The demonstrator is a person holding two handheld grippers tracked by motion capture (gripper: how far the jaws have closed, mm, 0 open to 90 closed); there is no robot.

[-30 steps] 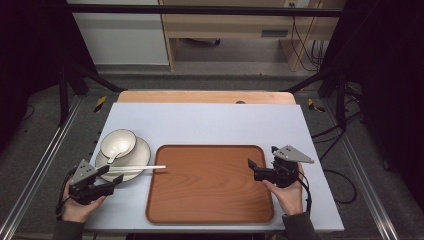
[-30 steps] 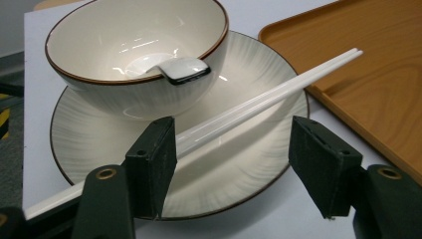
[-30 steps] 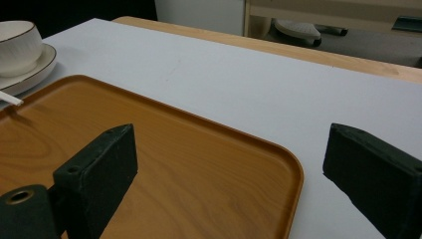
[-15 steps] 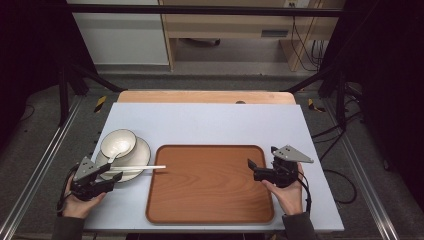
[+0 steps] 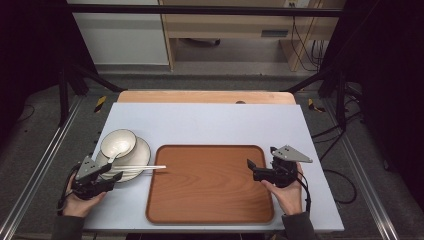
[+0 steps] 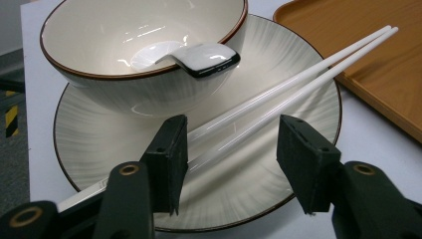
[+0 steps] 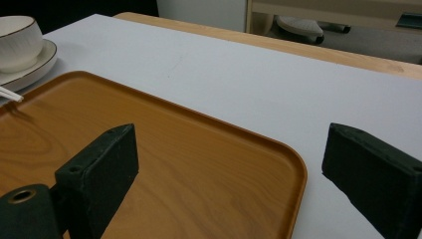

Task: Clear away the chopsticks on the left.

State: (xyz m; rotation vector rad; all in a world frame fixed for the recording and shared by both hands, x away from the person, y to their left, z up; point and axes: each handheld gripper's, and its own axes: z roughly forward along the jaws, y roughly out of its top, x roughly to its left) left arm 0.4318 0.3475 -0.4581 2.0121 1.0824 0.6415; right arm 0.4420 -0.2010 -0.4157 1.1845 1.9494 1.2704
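A pair of white chopsticks (image 6: 298, 82) lies across a ribbed cream plate (image 6: 99, 144), tips reaching onto the wooden tray (image 5: 210, 182). On the plate stands a brown-rimmed bowl (image 6: 124, 40) with a white spoon (image 6: 199, 55) resting in it. My left gripper (image 6: 231, 144) sits at the plate's near edge (image 5: 112, 172), jaws straddling the chopsticks' thick ends. The jaws have just been closing; the right pad still stands apart from the chopsticks (image 5: 142, 168). My right gripper (image 7: 229, 149) is open with nothing between its jaws, held over the tray's right edge (image 5: 251, 169).
The tray (image 7: 149, 149) takes up the middle of the pale table top (image 5: 210, 122). The bowl (image 5: 118, 142) and plate (image 5: 141, 151) sit just left of it. A wooden strip (image 5: 205, 96) runs along the table's far edge.
The left gripper's jaws have narrowed a little around the chopsticks. Both hands have stayed where they were.
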